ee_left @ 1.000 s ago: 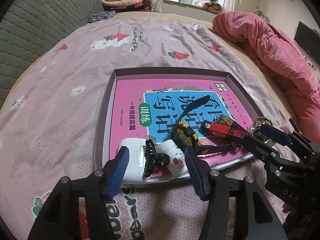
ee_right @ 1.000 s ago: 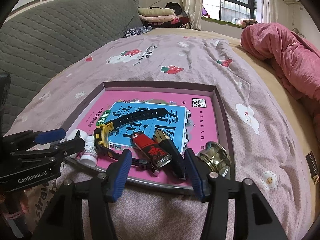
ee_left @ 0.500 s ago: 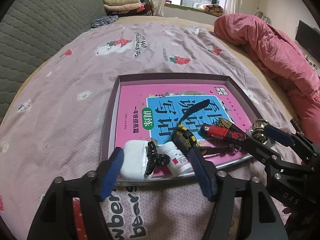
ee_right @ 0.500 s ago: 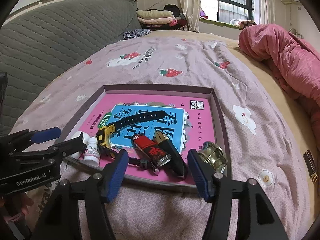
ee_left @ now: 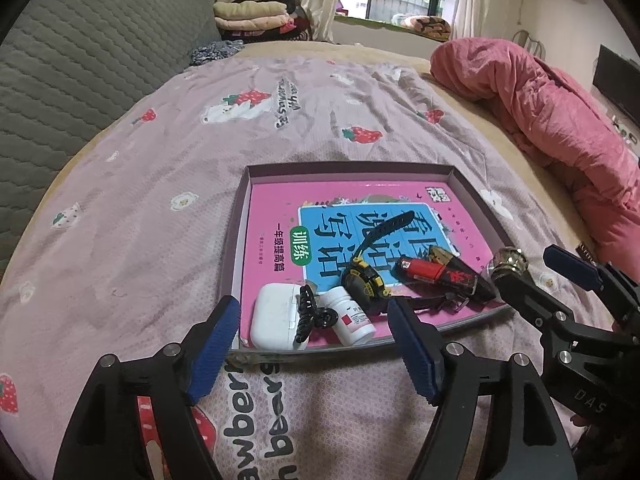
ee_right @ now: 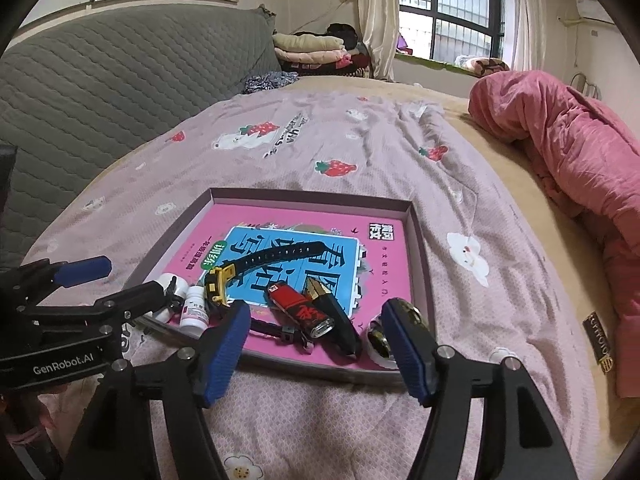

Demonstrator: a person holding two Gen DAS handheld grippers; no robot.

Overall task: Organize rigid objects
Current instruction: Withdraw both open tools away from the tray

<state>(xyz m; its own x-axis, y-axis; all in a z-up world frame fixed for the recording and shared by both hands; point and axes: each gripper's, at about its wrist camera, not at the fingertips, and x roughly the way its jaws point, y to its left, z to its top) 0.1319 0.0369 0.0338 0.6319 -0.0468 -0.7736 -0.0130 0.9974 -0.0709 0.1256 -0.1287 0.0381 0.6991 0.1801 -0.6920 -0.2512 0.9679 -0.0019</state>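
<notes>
A shallow purple tray (ee_left: 244, 216) (ee_right: 420, 240) lies on the bed with a pink book inside it. Along its near edge sit a white earbud case (ee_left: 274, 320), a black hair claw (ee_left: 308, 314), a small white pill bottle (ee_left: 352, 316) (ee_right: 194, 310), a black and yellow watch (ee_left: 366, 280) (ee_right: 260, 260), a red lighter (ee_left: 420, 270) (ee_right: 294, 306), a black lipstick (ee_right: 336, 312) and a round metal knob (ee_left: 510, 260) (ee_right: 378, 338). My left gripper (ee_left: 312, 348) hangs just before the tray's near edge, jaws opening, nothing between them. My right gripper (ee_right: 316, 348) hovers likewise, jaws opening and empty.
The bed is covered by a mauve strawberry-print sheet (ee_left: 160, 160). A grey quilted headboard (ee_right: 100, 80) runs along the left. A pink duvet (ee_left: 540, 100) is bunched at the right. Folded clothes (ee_right: 312, 50) are stacked at the far end under the window.
Both grippers have drawn back and up from the tray while their jaws widened. The objects in the tray have stayed where they were.
</notes>
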